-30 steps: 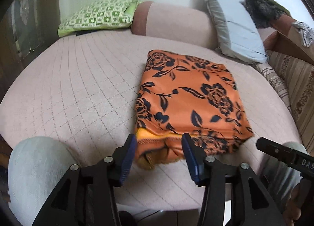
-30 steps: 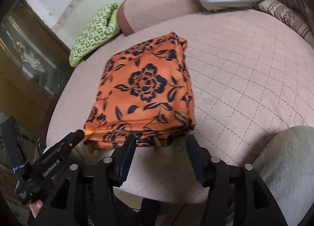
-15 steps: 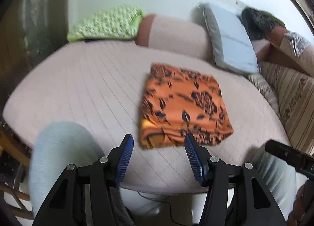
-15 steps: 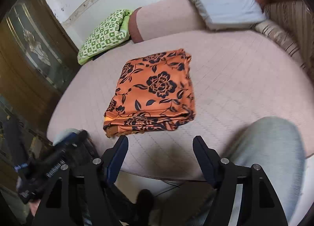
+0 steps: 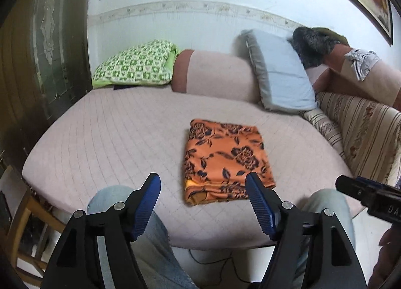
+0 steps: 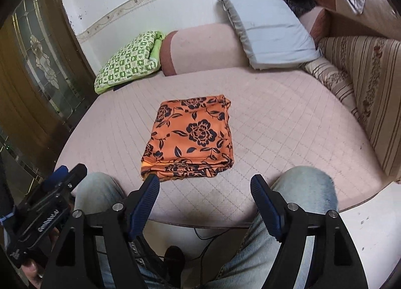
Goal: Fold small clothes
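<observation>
The left gripper (image 5: 203, 190) is spread and opening wider, nothing between its blue pads; the right gripper (image 6: 205, 190) is likewise spread and widening, empty. Both hang near the front edge of the bed (image 6: 288, 118), above the person's jeans-clad knees (image 6: 305, 186). Just beyond them the folded orange floral cloth (image 6: 193, 136) lies flat on the pink quilted cover, apart from both grippers. At the far side rest a green checked pillow (image 5: 135, 66) and a grey pillow (image 6: 270, 30).

Soft even daylight, faint shadows, slight motion blur – fisheye-bent, dark-vignetted edges
</observation>
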A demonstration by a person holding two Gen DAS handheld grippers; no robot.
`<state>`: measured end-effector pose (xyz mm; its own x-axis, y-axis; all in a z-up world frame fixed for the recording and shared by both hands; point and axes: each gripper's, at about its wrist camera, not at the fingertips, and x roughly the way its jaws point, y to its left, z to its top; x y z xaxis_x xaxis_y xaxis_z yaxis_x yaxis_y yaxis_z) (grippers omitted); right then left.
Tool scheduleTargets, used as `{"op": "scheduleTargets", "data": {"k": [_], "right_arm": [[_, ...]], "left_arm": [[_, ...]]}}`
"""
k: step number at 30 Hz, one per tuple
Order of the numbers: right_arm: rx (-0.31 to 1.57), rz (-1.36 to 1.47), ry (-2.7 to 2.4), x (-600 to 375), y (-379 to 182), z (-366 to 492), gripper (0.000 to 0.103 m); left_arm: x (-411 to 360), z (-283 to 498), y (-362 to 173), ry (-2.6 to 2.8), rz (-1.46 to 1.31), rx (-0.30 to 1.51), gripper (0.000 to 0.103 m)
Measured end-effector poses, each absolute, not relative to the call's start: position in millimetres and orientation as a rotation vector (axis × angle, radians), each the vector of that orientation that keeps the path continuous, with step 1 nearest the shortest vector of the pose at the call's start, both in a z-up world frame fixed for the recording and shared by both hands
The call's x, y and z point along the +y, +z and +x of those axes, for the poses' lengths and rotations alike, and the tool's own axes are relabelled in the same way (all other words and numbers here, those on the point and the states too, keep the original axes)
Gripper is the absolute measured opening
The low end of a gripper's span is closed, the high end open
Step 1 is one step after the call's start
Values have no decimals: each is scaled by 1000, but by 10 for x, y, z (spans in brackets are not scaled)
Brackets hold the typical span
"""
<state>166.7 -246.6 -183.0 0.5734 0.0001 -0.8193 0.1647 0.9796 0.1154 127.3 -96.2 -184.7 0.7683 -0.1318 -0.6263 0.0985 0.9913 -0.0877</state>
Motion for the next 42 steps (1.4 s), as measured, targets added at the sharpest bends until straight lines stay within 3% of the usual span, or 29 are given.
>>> {"op": "scheduleTargets", "data": {"k": [17,42], "right_arm": [[924,150,-104,-2340,-1576,1646,79],[1014,131,-93,-2354,-1973,2244,79]], "left_arm": [[-996,1191,-1612,-118,-25,675,79],[-1003,2318,-1938,-77,-34,841,79]]}}
